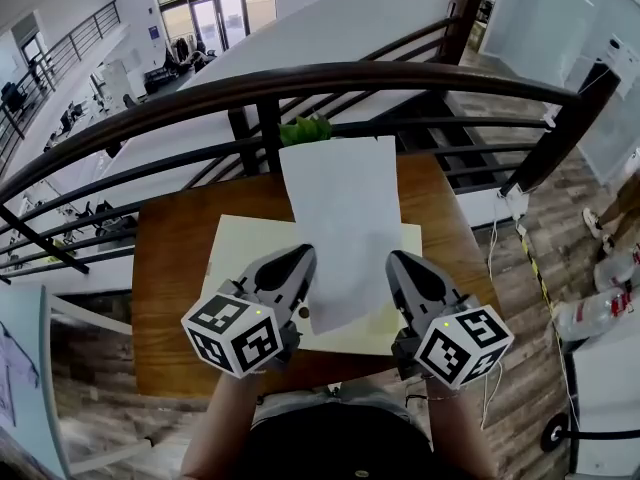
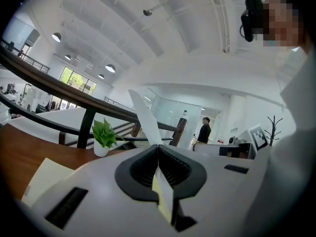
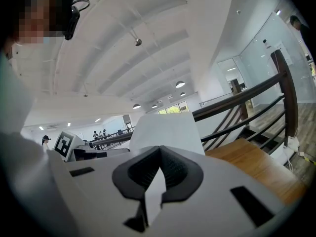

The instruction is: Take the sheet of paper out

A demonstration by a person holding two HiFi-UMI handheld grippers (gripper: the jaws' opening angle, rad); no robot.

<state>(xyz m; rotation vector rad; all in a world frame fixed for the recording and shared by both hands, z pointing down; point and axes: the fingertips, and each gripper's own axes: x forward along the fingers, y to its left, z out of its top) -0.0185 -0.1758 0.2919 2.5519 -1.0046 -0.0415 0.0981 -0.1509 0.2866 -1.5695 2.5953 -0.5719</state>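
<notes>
A white sheet of paper (image 1: 340,218) is held up over a pale yellow folder (image 1: 245,258) that lies flat on the wooden table (image 1: 170,268). My left gripper (image 1: 303,258) is shut on the sheet's near left edge. My right gripper (image 1: 397,261) is shut on its near right edge. In the left gripper view the jaws (image 2: 158,147) meet on the sheet (image 2: 145,117), which rises edge-on beyond them, and the folder (image 2: 42,177) shows at lower left. In the right gripper view the jaws (image 3: 159,149) pinch the sheet (image 3: 168,132), which spreads out ahead.
A small green plant (image 1: 305,130) in a white pot stands at the table's far edge, just beyond the sheet. A dark curved railing (image 1: 300,78) runs behind the table, with a drop to a lower floor past it. A person (image 2: 203,131) stands far off.
</notes>
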